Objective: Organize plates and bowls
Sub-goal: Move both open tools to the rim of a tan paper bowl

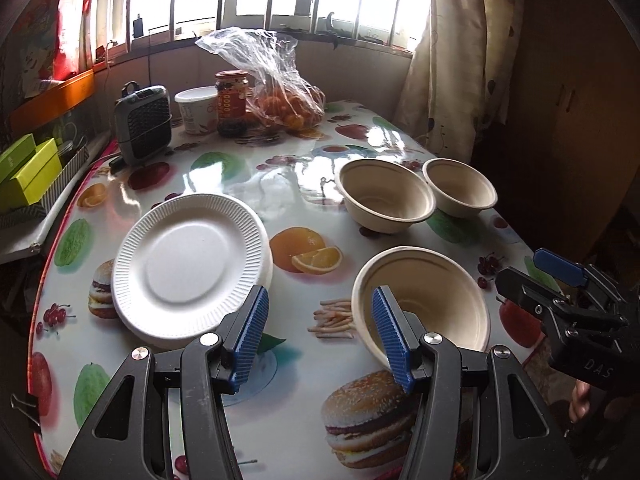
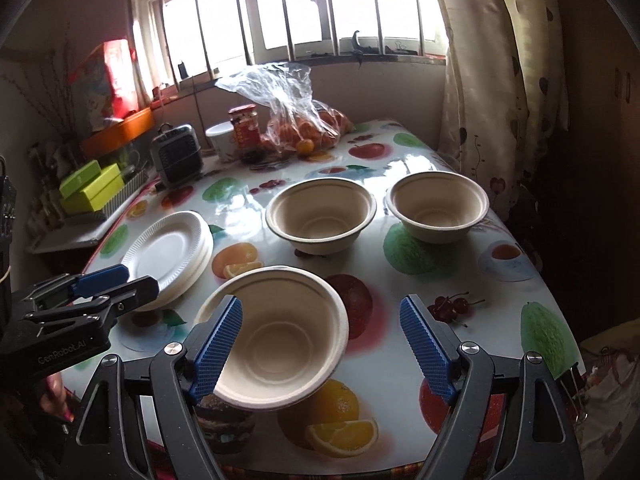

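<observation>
A stack of white paper plates (image 1: pixel 188 264) sits on the left of the fruit-print table (image 1: pixel 288 176). Three beige bowls stand to the right: a near one (image 1: pixel 424 300), a middle one (image 1: pixel 384 196) and a far right one (image 1: pixel 460 188). My left gripper (image 1: pixel 320 332) is open and empty, its right finger overlapping the near bowl's left rim. My right gripper (image 2: pixel 324 348) is open and empty, with the near bowl (image 2: pixel 276 332) between its fingers, against the left pad. The plates (image 2: pixel 168 252) and other bowls (image 2: pixel 320 212) (image 2: pixel 438 206) lie beyond. The right gripper also shows in the left wrist view (image 1: pixel 560 288), and the left gripper in the right wrist view (image 2: pixel 108 286).
At the table's far end stand a small grey heater (image 1: pixel 144 124), a white tub (image 1: pixel 196 110), a jar (image 1: pixel 231 100) and a plastic bag of oranges (image 1: pixel 280 92). Green boxes (image 1: pixel 28 172) sit on a shelf to the left. A curtain (image 1: pixel 452 60) hangs at the right.
</observation>
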The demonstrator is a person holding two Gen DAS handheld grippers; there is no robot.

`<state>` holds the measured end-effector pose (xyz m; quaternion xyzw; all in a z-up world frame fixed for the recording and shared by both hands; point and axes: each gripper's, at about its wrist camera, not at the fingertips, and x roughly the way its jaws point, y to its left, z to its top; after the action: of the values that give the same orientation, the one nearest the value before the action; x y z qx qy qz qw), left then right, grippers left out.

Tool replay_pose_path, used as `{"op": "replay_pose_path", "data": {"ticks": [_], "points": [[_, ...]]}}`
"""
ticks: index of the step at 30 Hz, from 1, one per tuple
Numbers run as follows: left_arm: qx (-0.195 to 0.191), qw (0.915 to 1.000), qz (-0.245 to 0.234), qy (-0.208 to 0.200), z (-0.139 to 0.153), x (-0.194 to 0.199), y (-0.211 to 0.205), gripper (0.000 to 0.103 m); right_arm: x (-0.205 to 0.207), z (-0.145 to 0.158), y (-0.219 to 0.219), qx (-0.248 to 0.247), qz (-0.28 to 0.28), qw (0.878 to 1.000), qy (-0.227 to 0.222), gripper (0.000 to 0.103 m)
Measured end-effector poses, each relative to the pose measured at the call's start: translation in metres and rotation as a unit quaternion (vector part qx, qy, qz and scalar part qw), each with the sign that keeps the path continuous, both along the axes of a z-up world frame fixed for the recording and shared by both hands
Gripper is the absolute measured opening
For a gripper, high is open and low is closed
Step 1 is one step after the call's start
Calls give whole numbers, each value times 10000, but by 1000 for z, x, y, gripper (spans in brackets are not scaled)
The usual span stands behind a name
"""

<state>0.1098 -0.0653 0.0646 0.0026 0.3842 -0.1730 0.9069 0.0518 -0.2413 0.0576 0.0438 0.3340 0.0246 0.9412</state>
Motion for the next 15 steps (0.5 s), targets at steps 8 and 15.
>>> {"op": "replay_pose_path", "data": {"ticks": [8, 15], "points": [[46, 9991, 46, 415, -13, 41, -16, 55, 28, -13, -29, 259, -198, 9993, 161, 82], [7, 9989, -14, 472, -10, 83, -27, 55, 65, -17, -43, 330, -117, 9991, 226, 82]]}}
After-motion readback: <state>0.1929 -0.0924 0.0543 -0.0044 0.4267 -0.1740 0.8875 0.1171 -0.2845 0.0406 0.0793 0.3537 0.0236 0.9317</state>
